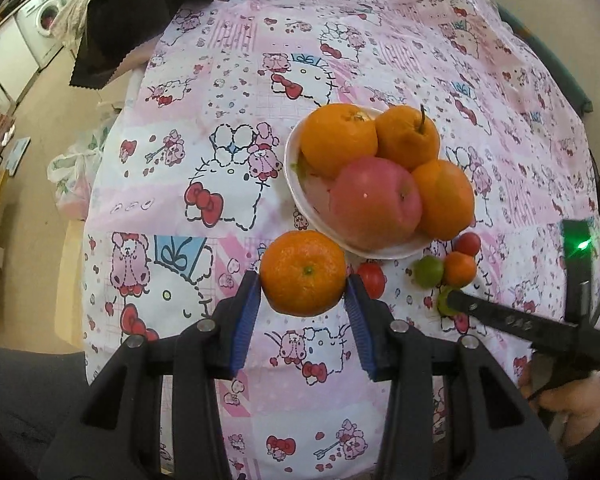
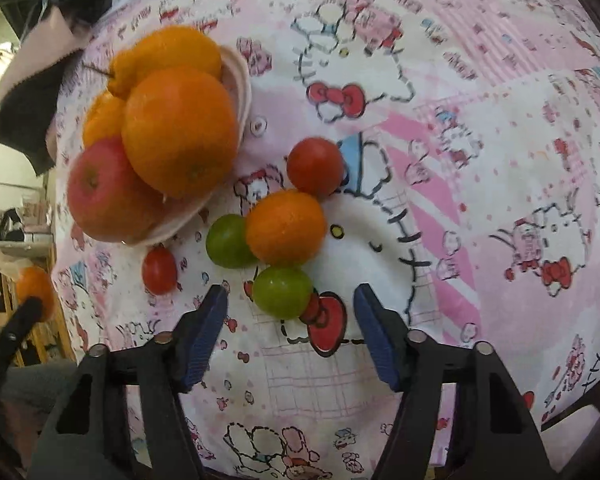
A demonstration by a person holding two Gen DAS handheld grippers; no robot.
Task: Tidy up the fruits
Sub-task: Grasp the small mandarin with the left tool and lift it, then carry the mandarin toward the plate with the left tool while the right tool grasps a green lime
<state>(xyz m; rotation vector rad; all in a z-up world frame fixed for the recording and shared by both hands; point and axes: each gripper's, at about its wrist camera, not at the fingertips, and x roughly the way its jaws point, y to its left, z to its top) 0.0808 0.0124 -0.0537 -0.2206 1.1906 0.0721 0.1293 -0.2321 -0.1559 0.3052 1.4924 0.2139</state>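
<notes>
Left tool [image 1: 304,292]: blue pads pinch a mandarin [image 1: 303,273] at its two sides, lifted clear of the patterned cloth [image 1: 204,184] on the desk. At 1 o'clock from the mandarin stands a white bowl [image 1: 296,184], heaped with three oranges and one red apple [image 1: 374,200].

Right tool [image 2: 292,312]: jaws spread, pads touching nothing; a green fruit [image 2: 283,292] lies on the cloth between the fingertips. At 12 o'clock from it, touching, sits a small orange [image 2: 286,227]; a second green fruit [image 2: 228,241] touches that orange at 9 o'clock, and a red tomato [image 2: 315,167] lies at its 1 o'clock. Another tomato [image 2: 159,271] lies apart at 9 o'clock of the first green fruit, just below the bowl's rim.
</notes>
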